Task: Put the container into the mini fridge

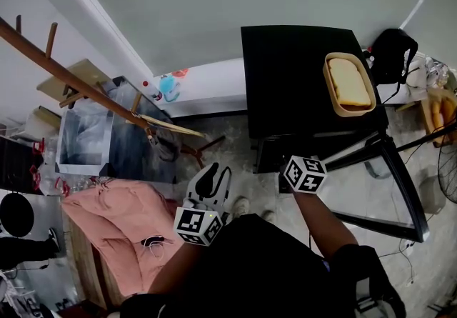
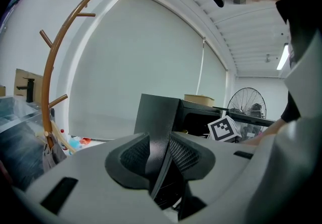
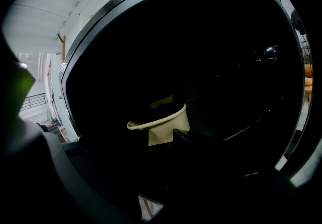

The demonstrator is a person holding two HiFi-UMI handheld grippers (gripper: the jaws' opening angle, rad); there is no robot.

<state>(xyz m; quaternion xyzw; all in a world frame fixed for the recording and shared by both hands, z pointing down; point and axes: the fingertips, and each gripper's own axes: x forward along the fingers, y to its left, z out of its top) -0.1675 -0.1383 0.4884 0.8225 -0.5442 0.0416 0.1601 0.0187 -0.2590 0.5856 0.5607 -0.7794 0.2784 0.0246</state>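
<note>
The container [image 1: 348,84] is an oblong beige tub with rounded corners and a paler yellow inside. It sits on the right part of the black mini fridge's [image 1: 285,73] flat top, and the left gripper view also shows it there [image 2: 205,99]. A second container [image 3: 160,127] of the same beige shows in the right gripper view, surrounded by darkness inside a curved grey rim. Whether it stands on a shelf cannot be told. The fridge's glass door [image 1: 364,195] is swung open to the right over a speckled grey floor [image 1: 221,131]. A black bag [image 1: 393,52] sits just beside the fridge, a wooden coat rack [image 1: 86,88] leans across the left of the room, and a pink cloth [image 1: 121,227] lies lower left. A fan [image 2: 246,104] stands beyond the fridge. The right gripper [image 1: 303,174] is at the fridge's open front. Its jaws are dark shapes with a narrow gap between them, and the second container's wall shows through that gap, wider than the gap and beyond it. The left gripper [image 2: 160,152] is held apart from the fridge. Its jaws stand slightly apart with nothing between them.
</note>
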